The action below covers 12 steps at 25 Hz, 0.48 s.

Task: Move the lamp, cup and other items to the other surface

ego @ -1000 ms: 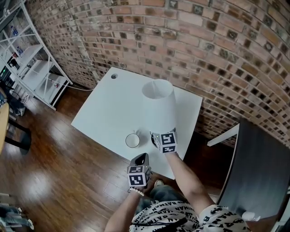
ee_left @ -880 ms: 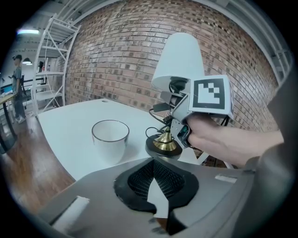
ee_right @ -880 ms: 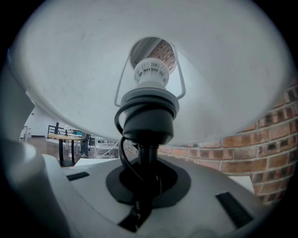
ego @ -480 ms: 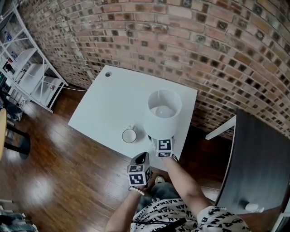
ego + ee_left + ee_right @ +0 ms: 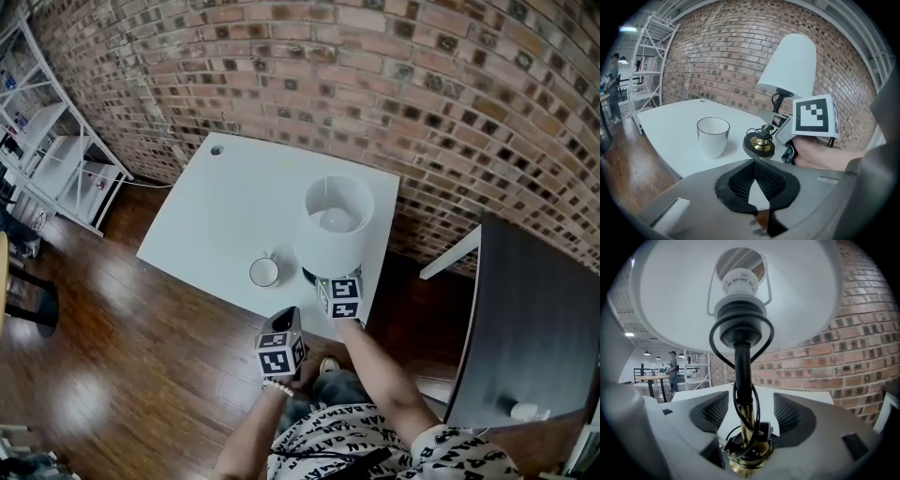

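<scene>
Right gripper (image 5: 747, 423), its jaws just opening, stands around the lamp's (image 5: 337, 225) stem with the pads clear of it. The lamp stands on the white table (image 5: 225, 206), the cup (image 5: 263, 272) at its 9 o'clock. Left gripper (image 5: 754, 180) is closed and empty. A small white object (image 5: 528, 411) on the dark table (image 5: 534, 328) at 4 o'clock probably remains.

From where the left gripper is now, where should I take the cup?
I'd pinch the cup by its near wall at the rim, one jaw inside, coming from the table's front edge. It stands upright with an open mouth, shows no handle on this side, and the lamp's base crowds its right.
</scene>
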Each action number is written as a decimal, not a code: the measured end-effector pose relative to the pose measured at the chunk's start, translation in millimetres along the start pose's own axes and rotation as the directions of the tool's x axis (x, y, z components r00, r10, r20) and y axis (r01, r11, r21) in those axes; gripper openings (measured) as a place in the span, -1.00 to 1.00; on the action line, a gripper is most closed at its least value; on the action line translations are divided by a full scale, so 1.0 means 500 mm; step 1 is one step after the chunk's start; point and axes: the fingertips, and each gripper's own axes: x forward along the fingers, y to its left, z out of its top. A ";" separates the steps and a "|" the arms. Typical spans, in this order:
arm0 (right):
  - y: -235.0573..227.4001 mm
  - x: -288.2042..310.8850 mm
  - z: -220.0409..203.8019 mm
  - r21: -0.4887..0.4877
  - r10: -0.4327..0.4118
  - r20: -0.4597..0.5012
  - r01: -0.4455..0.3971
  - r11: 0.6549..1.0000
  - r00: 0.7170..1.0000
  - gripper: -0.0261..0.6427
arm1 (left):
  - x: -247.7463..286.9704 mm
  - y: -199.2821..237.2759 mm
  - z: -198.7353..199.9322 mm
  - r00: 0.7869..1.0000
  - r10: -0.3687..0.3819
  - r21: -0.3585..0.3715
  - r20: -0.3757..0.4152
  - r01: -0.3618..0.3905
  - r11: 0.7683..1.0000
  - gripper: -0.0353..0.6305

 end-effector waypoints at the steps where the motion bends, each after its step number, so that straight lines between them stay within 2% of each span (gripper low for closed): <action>1: 0.001 -0.008 -0.004 0.012 0.008 -0.024 -0.008 1.000 1.000 0.06 | -0.001 -0.002 0.005 1.000 -0.007 0.005 0.000 0.007 1.000 -0.89; 6: 0.013 -0.081 -0.022 0.036 0.023 -0.151 -0.018 0.999 0.988 0.11 | -0.019 -0.024 0.033 0.998 -0.060 0.052 -0.008 0.061 0.997 -0.89; 12: 0.024 -0.213 -0.034 0.100 -0.028 -0.308 0.061 0.993 0.951 0.11 | -0.056 -0.036 0.050 0.992 -0.126 0.110 -0.004 0.126 0.986 -0.89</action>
